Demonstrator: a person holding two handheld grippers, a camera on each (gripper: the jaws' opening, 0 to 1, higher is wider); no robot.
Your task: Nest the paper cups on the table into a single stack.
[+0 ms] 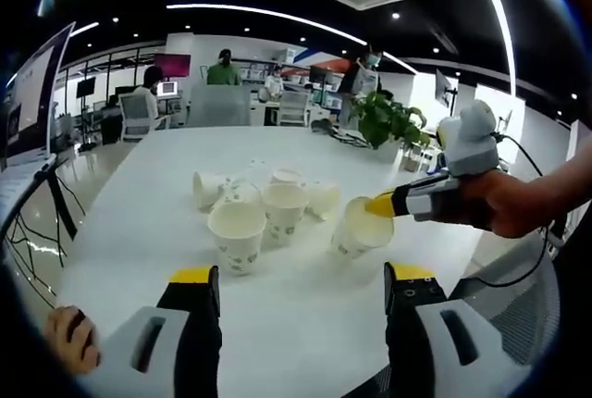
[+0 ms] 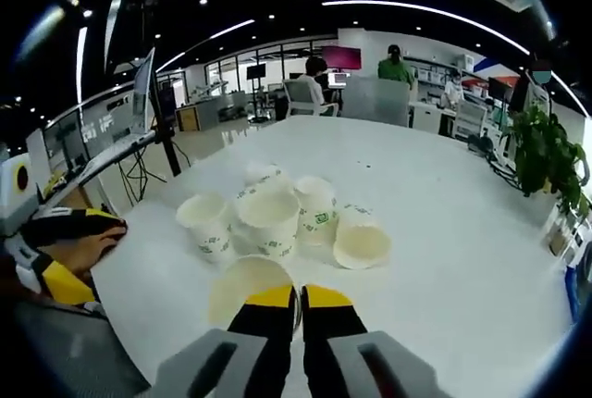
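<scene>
Several white paper cups with green print cluster mid-table: an upright one (image 1: 238, 236) closest, another (image 1: 284, 211) behind it, and one on its side (image 1: 208, 190) at the left. In the right gripper view the cluster includes an upright cup (image 2: 270, 217) and a tipped cup (image 2: 361, 236). My right gripper (image 2: 298, 298) is shut on the rim of a cup (image 2: 242, 289) and holds it tilted just right of the cluster. The same cup (image 1: 359, 227) and right gripper (image 1: 379, 204) enter the left gripper view from the right. My left gripper (image 1: 301, 278) stands open near the table's front edge, holding nothing.
The white table (image 1: 148, 194) stretches far back. A potted plant (image 1: 388, 120) stands at its far right, with cables beside it. A monitor on a stand (image 1: 32, 93) sits off the left side. A grey chair (image 1: 217, 106) and seated people are beyond the far end.
</scene>
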